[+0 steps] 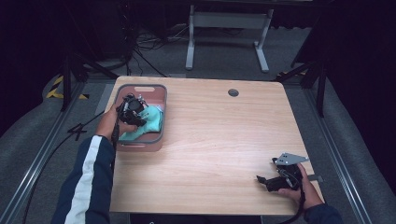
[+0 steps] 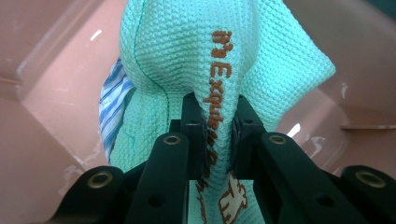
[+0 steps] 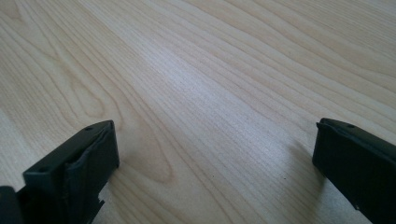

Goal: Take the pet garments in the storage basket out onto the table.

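High view: your left gripper (image 1: 131, 110) sits inside the pink bin (image 1: 159, 88) at the surface's (image 1: 224, 140) left edge, on the teal cloth (image 1: 152, 119); your right gripper (image 1: 280, 179) rests near the front right corner. Left gripper view: fingers (image 2: 194, 126) pinched tight on a fold of cloth, a blue-striped fabric (image 2: 114, 105) beside it. Right gripper view: fingers (image 3: 88, 158) spread wide over bare wood.

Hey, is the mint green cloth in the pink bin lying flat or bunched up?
Bunched up. The left hand-held gripper pinches a raised fold of the green cloth, jaws closed on it, inside the pink bin.
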`<state>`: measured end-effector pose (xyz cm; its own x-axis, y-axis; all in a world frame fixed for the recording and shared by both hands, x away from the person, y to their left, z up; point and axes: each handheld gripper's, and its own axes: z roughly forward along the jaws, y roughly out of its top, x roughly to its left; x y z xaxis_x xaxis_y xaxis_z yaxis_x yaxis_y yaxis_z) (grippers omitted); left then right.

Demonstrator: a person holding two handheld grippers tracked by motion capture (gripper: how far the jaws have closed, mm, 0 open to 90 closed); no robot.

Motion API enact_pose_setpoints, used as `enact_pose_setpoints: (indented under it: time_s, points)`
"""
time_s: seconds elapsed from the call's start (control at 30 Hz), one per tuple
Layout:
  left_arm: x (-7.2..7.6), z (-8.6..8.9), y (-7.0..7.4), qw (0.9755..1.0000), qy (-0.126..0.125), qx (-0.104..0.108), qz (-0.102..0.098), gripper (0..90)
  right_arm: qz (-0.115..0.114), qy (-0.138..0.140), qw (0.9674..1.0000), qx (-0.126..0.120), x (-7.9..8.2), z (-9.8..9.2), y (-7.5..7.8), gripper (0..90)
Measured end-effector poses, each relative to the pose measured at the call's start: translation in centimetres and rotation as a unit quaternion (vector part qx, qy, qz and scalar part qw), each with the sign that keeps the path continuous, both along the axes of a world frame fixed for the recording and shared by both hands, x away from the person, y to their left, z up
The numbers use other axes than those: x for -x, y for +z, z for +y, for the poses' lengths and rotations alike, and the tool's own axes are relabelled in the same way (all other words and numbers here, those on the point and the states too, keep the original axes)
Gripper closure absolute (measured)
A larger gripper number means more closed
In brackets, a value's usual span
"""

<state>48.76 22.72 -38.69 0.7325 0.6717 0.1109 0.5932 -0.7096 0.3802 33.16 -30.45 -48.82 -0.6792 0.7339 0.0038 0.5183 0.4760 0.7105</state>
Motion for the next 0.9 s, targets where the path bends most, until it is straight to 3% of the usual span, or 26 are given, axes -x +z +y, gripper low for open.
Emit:
enact_pose_setpoints:
  time_s: [0.27,0.47,0.63,0.73,0.9]
  points:
    - [1.5,0.5,1.7,0.999,-0.005,0.03,-0.033,79.3,0.0,0.0,1.0,0.0,0.0,0.0,0.0,0.6]
    - [2.6,1.1,2.5,0.9961,0.0,0.057,-0.067,79.4,0.001,-0.001,1.0,0.0,0.0,0.0,0.0,0.6]
    - [3.5,1.7,3.3,0.9917,0.009,0.084,-0.097,79.4,0.0,0.0,1.0,0.0,0.0,0.0,0.0,0.6]
    - [4.1,2.1,3.8,0.9875,0.015,0.107,-0.115,79.4,0.0,0.0,1.0,0.0,0.0,0.0,0.0,0.6]
    - [5.2,2.7,4.6,0.9814,0.017,0.127,-0.143,79.5,0.0,0.0,1.0,0.0,0.0,0.0,0.0,0.6]
